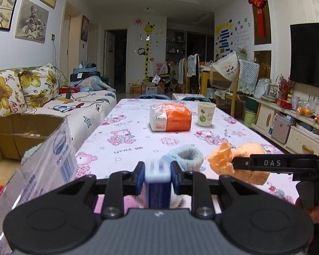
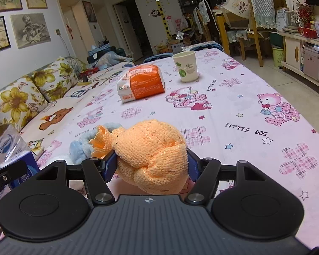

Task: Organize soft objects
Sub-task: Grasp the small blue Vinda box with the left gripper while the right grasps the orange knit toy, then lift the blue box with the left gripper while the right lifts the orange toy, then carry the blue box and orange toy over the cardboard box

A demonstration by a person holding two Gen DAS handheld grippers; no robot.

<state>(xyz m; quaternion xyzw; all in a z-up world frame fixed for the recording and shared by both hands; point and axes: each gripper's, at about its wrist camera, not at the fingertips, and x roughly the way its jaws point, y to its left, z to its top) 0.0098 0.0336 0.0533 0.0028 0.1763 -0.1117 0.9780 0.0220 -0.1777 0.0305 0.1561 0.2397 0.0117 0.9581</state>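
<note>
Left wrist: bear-print tablecloth [image 1: 138, 131] (floral sofa [image 1: 32, 93] alongside)

Family living room, lived-in. Floral-cushion sofa [image 1: 32, 89] at 10 o'clock, giraffe height chart [image 1: 147, 51] at 12, TV [image 1: 310, 55] at 2, table [image 1: 127, 144] under a cartoon-bear cloth, framed sketches [image 1: 32, 20] on the wall.

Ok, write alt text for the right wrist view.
The right gripper clamps a knotted orange knit cloth over a table with a pink bear-print tablecloth. Beyond it lie a blue knit cuff, an orange tissue pack and a paper cup.
</note>
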